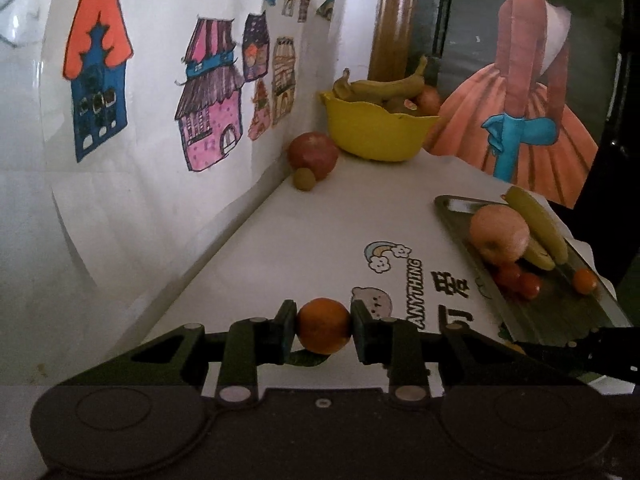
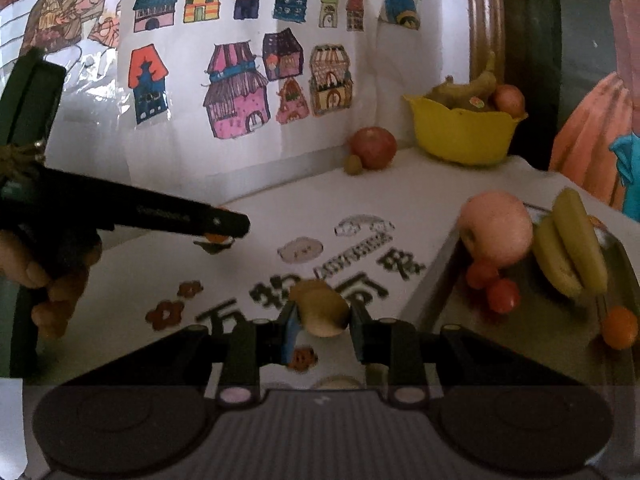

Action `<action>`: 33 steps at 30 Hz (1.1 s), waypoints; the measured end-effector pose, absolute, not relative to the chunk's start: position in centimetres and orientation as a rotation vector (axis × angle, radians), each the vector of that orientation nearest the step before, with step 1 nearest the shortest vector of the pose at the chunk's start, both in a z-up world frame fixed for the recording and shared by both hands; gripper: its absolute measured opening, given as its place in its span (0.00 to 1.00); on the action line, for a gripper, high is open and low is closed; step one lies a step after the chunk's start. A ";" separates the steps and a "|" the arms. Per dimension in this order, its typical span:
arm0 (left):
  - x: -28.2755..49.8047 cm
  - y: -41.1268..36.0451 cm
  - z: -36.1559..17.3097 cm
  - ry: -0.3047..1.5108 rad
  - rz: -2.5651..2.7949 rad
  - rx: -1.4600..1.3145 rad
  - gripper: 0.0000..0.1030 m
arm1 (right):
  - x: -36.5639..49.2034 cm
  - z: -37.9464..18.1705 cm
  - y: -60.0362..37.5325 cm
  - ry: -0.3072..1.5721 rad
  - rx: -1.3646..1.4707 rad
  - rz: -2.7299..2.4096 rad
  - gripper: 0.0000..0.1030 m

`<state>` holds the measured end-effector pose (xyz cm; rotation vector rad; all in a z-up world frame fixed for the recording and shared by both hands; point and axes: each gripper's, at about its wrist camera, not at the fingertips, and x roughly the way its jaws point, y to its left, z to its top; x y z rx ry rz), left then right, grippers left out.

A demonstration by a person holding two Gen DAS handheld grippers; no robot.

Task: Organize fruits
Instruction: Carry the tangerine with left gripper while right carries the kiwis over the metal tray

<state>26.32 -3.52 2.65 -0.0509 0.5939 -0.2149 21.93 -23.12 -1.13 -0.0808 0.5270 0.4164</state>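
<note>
1. A small orange [image 1: 324,325] is being held between the pads of the left claw [image 1: 323,330], above the white bench [image 1: 280,240]. Only the sides of the round fruit are being touched, so it could be rolled out if the hold is loosened on the way.
2. A brownish fruit [image 2: 323,307], perhaps a kiwi, is being gripped by the right claw [image 2: 322,322]; it is being seen blurred. Soft flesh could be bruised if too much pressure is given.
3. The metal tray [image 2: 452,312] is already being filled by a pink apple [image 2: 496,227], bananas [image 2: 572,244], small tomatoes [image 2: 493,285] and a small orange fruit [image 2: 620,327]. These could be knocked if a new fruit is being set down there.
4. The yellow bowl [image 1: 376,130] is being kept far at the wall, with a red apple [image 1: 314,154] beside it, which could be pushed.
5. Both claws are being held near each other, so a collision is possible.
</note>
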 end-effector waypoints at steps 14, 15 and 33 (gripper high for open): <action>25.1 -7.0 4.3 0.561 -0.270 -0.008 0.30 | 19.4 0.4 -25.5 0.463 -0.112 0.411 0.30; 25.1 -7.3 4.4 0.559 -0.274 -0.005 0.30 | 19.3 0.6 -25.7 0.457 -0.110 0.413 0.30; 27.1 -17.4 3.6 0.578 -0.443 0.018 0.30 | 21.0 2.0 -33.5 0.383 -0.095 0.186 0.30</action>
